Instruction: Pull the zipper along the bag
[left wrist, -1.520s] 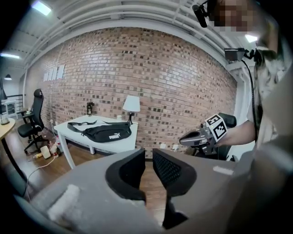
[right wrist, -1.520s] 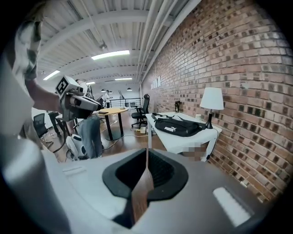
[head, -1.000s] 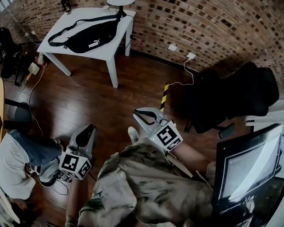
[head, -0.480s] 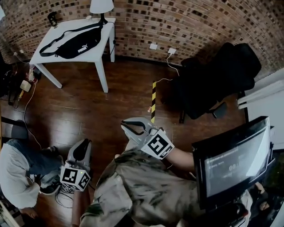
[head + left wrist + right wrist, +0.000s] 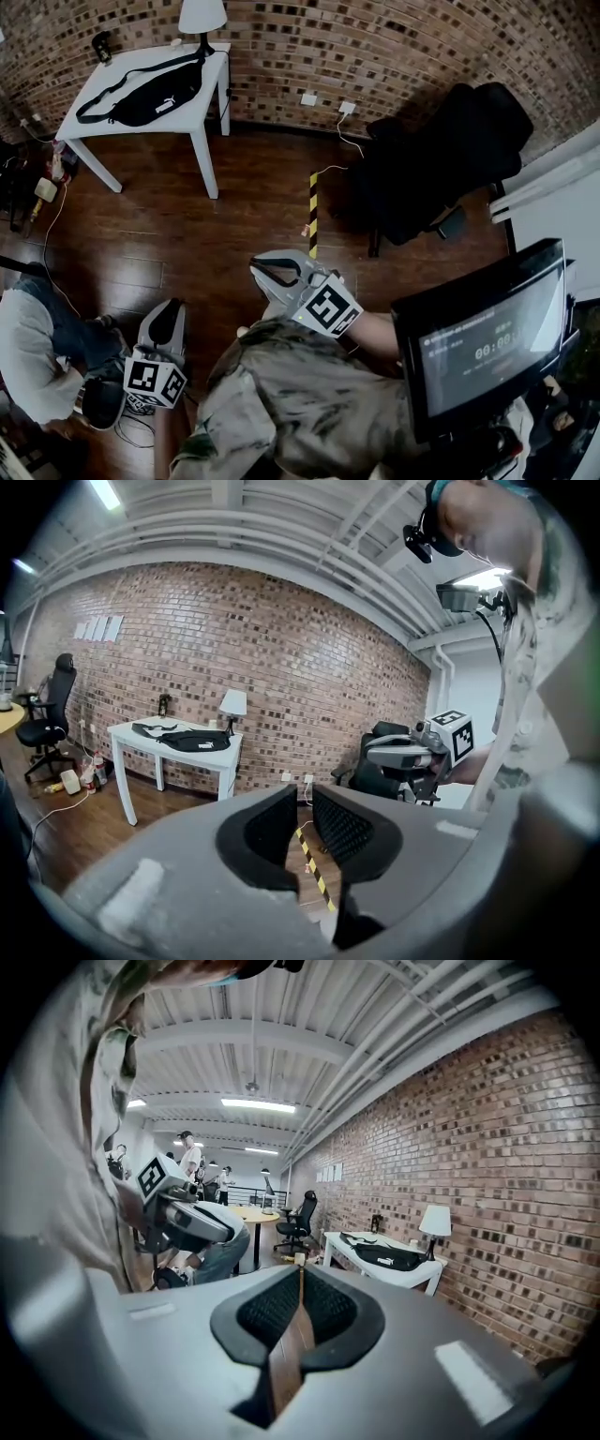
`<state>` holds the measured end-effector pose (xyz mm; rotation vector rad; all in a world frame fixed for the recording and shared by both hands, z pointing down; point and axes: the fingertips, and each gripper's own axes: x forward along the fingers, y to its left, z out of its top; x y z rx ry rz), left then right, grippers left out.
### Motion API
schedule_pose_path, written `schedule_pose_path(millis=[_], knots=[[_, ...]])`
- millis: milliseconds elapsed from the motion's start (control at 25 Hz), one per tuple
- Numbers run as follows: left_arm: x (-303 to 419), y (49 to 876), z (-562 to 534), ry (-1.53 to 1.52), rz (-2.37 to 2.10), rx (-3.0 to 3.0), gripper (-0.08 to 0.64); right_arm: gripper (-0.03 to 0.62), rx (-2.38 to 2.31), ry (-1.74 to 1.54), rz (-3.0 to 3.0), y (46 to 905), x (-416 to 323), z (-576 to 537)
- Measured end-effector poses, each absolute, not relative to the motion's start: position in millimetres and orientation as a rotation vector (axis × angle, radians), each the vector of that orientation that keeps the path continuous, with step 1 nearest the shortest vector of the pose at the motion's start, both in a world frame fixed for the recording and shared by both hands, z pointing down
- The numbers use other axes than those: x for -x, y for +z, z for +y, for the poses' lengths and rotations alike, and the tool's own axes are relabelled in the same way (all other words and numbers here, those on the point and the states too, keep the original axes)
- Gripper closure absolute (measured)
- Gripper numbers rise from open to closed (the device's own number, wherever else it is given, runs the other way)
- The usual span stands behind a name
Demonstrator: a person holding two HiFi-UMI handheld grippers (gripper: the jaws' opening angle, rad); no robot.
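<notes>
Jaws far from bag (image 5: 141,94) on white table (image 5: 173,112)

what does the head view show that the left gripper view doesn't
Only the head view: the monitor at right, another person low at left, and the left gripper seen from outside. Only the left gripper view: ceiling beams, a strip light, and its own jaws slightly apart with nothing between. Both: the black bag on the white table, the lamp, the striped floor tape and the right gripper.
</notes>
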<state>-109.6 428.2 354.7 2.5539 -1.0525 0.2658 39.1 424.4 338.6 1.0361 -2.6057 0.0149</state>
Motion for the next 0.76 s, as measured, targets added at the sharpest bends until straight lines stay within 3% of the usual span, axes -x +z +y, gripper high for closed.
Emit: schedule_pose_path(millis=[560,760], knots=[[112.3,371.7,412.8,0.273,-1.077,-2.531,0.506,0.578,-1.001,0.018,-2.620,345.3,-39.8,402.4],[78.3,385.5,378.3,0.270,-1.031,-2.540,0.506,0.578,-1.042,0.012,-2.597,352.1,-74.7,375.5]])
